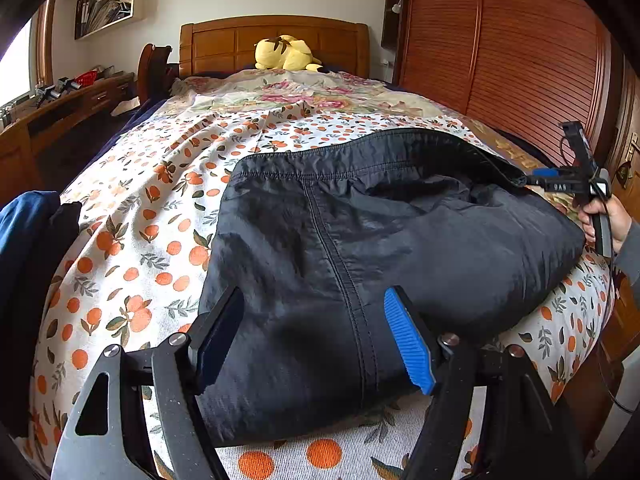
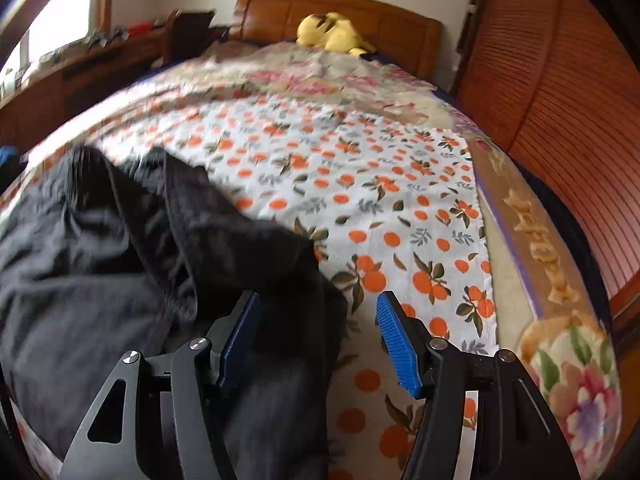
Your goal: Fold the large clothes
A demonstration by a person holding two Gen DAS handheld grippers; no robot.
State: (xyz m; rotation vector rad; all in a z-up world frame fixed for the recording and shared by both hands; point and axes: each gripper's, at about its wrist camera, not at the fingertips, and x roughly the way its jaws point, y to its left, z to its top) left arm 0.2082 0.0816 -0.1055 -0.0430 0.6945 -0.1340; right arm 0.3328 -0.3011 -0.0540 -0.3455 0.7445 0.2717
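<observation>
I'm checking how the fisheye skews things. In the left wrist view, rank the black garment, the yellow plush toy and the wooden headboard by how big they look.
1. black garment, by far the largest, though it lies nearest the camera.
2. wooden headboard.
3. yellow plush toy, smallest, sitting in front of the headboard.

A black garment (image 1: 360, 240) lies partly folded on a bed (image 1: 132, 240) covered with a sheet printed in oranges and leaves. Its hemmed edge runs across the far side, and a stitched seam runs down the middle toward the camera. The left gripper (image 1: 320, 340) stands with its jaws apart over the near part of the garment, the seam between its blue pads (image 1: 408, 344), which do not press the cloth. At the right edge a hand (image 1: 604, 220) holds the right gripper (image 1: 532, 180), its tips at the garment's raised far corner. A yellow plush toy (image 1: 286, 54) rests by the wooden headboard (image 1: 224, 44).
</observation>
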